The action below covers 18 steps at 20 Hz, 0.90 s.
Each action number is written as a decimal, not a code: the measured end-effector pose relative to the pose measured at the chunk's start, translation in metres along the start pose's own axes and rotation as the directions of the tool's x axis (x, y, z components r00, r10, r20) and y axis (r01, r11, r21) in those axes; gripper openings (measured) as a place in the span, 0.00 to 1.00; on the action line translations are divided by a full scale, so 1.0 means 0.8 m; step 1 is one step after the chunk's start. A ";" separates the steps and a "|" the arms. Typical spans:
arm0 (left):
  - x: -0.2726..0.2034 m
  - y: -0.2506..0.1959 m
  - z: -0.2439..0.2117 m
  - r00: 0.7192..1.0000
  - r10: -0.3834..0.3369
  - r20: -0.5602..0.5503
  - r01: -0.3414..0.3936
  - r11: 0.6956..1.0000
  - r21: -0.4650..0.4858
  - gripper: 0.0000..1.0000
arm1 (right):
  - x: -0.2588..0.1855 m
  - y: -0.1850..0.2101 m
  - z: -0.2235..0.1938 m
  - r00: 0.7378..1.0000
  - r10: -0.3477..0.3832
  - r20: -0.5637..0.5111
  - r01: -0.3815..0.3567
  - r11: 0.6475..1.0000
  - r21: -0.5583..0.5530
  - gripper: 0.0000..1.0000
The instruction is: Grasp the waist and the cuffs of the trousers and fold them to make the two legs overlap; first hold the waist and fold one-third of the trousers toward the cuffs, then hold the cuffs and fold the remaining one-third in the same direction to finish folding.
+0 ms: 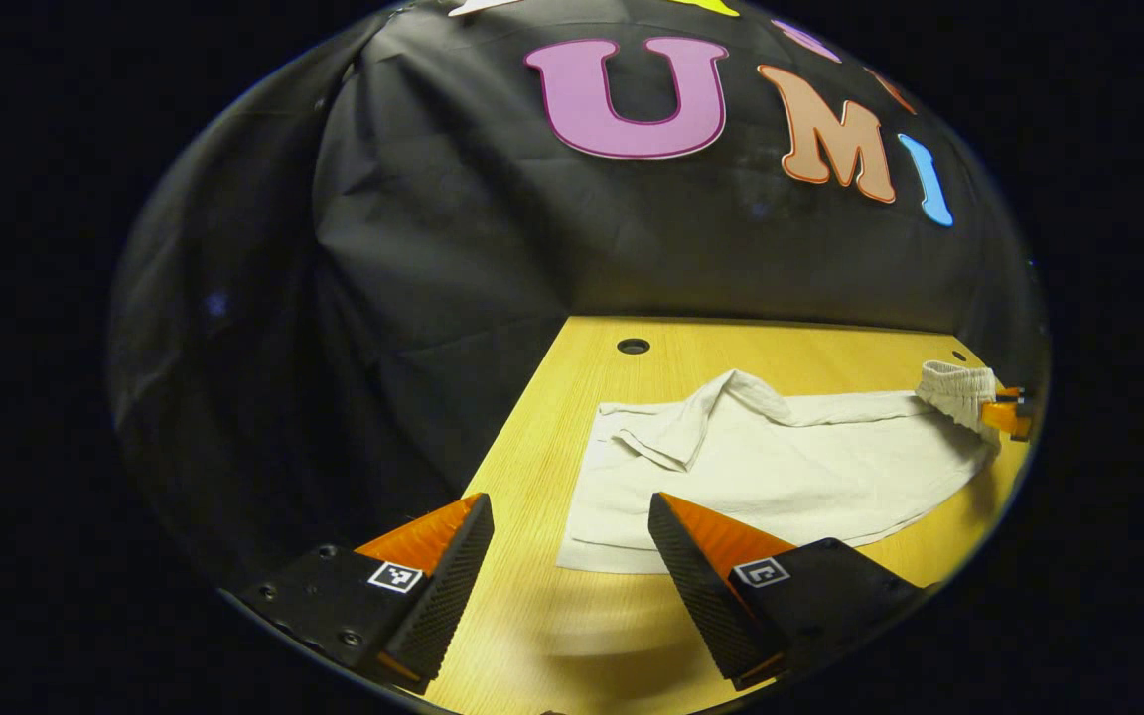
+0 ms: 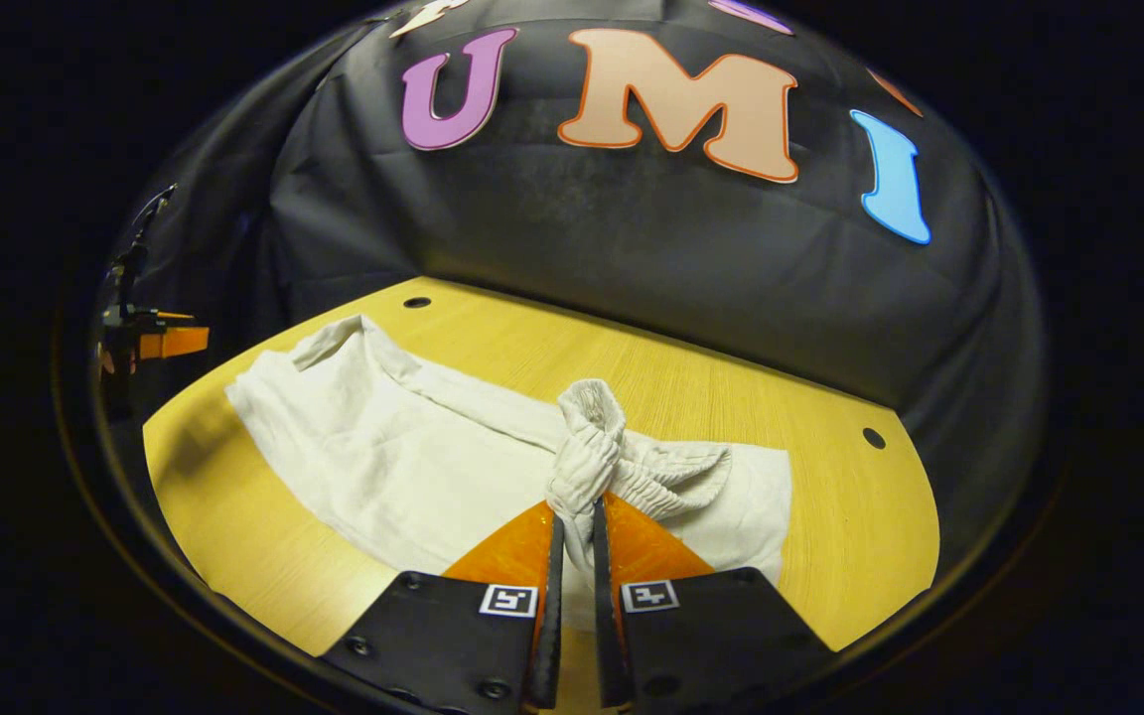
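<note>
White trousers [image 1: 781, 467] lie flat on the wooden table [image 1: 552, 397], legs overlapped, cuffs toward my left gripper [image 1: 570, 516]. That gripper hovers open just short of the cuff end, nothing between its fingers. In the right gripper view the trousers [image 2: 383, 447] stretch away to the left. My right gripper [image 2: 575, 521] is shut on the bunched elastic waist [image 2: 587, 437], lifted into a puckered knot above the table. The right gripper [image 1: 1014, 415] also shows far off in the left gripper view at the waist [image 1: 954, 389]. The left gripper [image 2: 160, 341] appears small at the far left.
The table [image 2: 860, 536] has round holes [image 1: 633, 346] [image 2: 873, 437] near its back edge. Black cloth walls close in behind and to the left of the table. Bare wood lies in front of the cuffs and to the right of the waist.
</note>
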<state>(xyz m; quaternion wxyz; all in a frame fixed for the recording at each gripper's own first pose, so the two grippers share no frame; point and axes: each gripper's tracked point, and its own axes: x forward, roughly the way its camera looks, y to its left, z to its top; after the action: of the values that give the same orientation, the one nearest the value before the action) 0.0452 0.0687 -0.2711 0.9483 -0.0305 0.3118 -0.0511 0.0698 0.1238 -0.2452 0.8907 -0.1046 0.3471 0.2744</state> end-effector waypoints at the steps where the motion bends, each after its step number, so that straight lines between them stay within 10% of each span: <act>1: 0.006 0.001 -0.005 1.000 -0.010 -0.009 0.010 1.000 -0.004 0.97 | 0.003 0.002 -0.011 1.000 0.013 -0.015 -0.013 1.000 -0.009 0.25; 4: 0.025 0.001 -0.021 0.999 -0.036 -0.035 0.035 0.999 -0.024 0.97 | -0.008 0.026 -0.024 0.999 0.046 -0.029 -0.046 0.999 -0.028 0.54; 6: 0.040 -0.001 -0.030 0.997 -0.055 -0.053 0.053 0.998 -0.042 0.97 | -0.010 0.034 -0.028 0.999 0.040 -0.030 -0.041 0.999 -0.027 0.99; 18: 0.107 -0.031 -0.073 0.976 -0.149 -0.158 0.127 0.982 -0.137 0.97 | -0.040 0.033 -0.045 0.995 -0.070 -0.075 0.068 0.997 -0.022 0.98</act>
<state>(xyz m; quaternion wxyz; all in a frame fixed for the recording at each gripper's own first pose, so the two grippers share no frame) 0.0774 0.0329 -0.3659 0.9089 -0.1077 0.3904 -0.0994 0.0153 0.1186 -0.2501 0.8848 -0.1353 0.3740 0.2427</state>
